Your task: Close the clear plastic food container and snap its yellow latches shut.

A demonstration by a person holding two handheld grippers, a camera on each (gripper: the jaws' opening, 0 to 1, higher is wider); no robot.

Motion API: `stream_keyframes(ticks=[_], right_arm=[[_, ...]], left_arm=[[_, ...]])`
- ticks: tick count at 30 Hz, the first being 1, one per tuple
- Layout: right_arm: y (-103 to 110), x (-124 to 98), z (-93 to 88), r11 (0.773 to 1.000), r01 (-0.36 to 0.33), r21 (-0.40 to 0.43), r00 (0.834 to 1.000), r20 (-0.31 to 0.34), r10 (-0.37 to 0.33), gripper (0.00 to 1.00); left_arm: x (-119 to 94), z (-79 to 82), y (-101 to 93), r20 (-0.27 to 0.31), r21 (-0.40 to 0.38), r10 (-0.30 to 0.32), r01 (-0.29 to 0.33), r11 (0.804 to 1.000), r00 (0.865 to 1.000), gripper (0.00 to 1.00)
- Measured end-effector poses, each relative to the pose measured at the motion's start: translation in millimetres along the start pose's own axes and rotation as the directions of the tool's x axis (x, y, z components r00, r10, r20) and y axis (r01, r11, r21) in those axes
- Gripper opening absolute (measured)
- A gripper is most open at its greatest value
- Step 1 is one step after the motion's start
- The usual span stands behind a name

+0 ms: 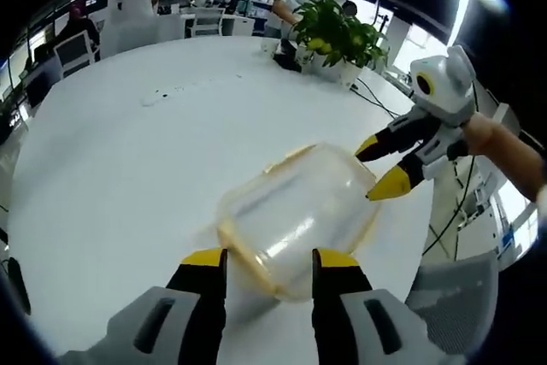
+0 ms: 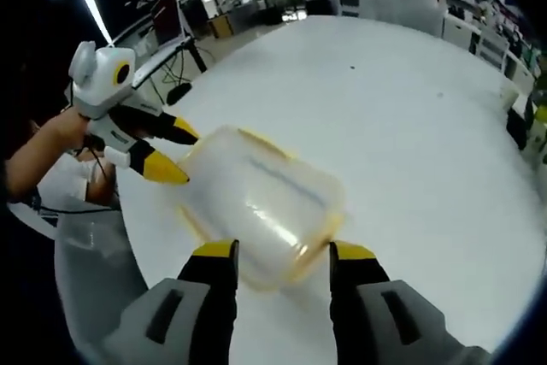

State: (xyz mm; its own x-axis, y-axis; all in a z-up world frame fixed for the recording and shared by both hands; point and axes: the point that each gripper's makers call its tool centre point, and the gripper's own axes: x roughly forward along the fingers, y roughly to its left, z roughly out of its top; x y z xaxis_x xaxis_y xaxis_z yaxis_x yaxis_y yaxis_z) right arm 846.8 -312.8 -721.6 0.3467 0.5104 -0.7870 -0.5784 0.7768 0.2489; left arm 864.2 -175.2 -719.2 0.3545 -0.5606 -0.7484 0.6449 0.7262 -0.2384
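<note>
A clear plastic food container with a yellow rim lies on the white table, blurred. My left gripper is open, its yellow-tipped jaws on either side of the container's near end. My right gripper comes in from the right, open, with its tips at the container's far edge. In the right gripper view the container sits just ahead of my right gripper, whose jaws stand apart at its near end. My left gripper meets the box from the upper left. Yellow latches show along its edges.
A potted plant stands at the table's far side, with cables beside it. People and office chairs sit beyond the table. A grey chair is close to the table edge by the container. A hand holds the left gripper.
</note>
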Motion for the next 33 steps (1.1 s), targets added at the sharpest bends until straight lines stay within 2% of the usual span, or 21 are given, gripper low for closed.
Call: stream_keyframes(ticks=[3,8,9,10,11,13,14,16,24,33], right_arm=[[1,1,0.1,1.000,0.005,0.001,1.000,-0.004,-0.005,0.40],[2,3,1.5,1.000,0.026,0.012,1.000,-0.010,-0.026,0.38],[2,4,5.4,1.000,0.026,0.015,1.000,0.009,-0.026,0.38],[3,2,3.3,0.999,0.024,0.023,1.000,-0.012,-0.024,0.37],[3,2,3.6,1.000,0.025,0.017,1.000,-0.016,-0.025,0.37],[3,4,3.6,0.999,0.025,0.047,0.999,-0.020,-0.024,0.36],[4,4,-2.1,0.998,0.016,0.059,0.999,-0.036,-0.014,0.35],[2,8,1.0,0.995,0.000,0.097,1.000,0.004,0.000,0.35],[5,6,0.1,0.995,0.006,0.100,1.000,-0.009,-0.005,0.36],[11,5,-3.4,0.994,0.011,0.110,1.000,-0.006,-0.011,0.36]], left_arm=[[2,-1.2,-0.6,-0.012,-0.048,0.000,-0.001,0.999,1.000,0.33],[6,-0.1,-3.9,-0.025,-0.072,0.002,-0.004,0.997,1.000,0.33],[8,3.4,-6.6,-0.020,-0.178,0.010,-0.013,0.984,1.000,0.34],[9,3.9,-10.9,-0.020,-0.196,-0.018,0.014,0.981,1.000,0.34],[10,4.1,-9.3,-0.017,-0.165,-0.012,0.009,0.986,1.000,0.36],[13,2.9,-10.5,-0.018,-0.168,-0.002,-0.001,0.986,1.000,0.38],[13,3.6,-9.4,-0.011,-0.162,0.013,-0.015,0.987,1.000,0.39],[13,3.0,-5.2,-0.008,-0.169,0.022,-0.023,0.985,1.000,0.40],[14,2.2,-3.8,0.006,-0.156,0.028,-0.026,0.987,1.000,0.40],[11,-1.0,-4.7,-0.003,-0.149,0.019,-0.019,0.989,1.000,0.40]])
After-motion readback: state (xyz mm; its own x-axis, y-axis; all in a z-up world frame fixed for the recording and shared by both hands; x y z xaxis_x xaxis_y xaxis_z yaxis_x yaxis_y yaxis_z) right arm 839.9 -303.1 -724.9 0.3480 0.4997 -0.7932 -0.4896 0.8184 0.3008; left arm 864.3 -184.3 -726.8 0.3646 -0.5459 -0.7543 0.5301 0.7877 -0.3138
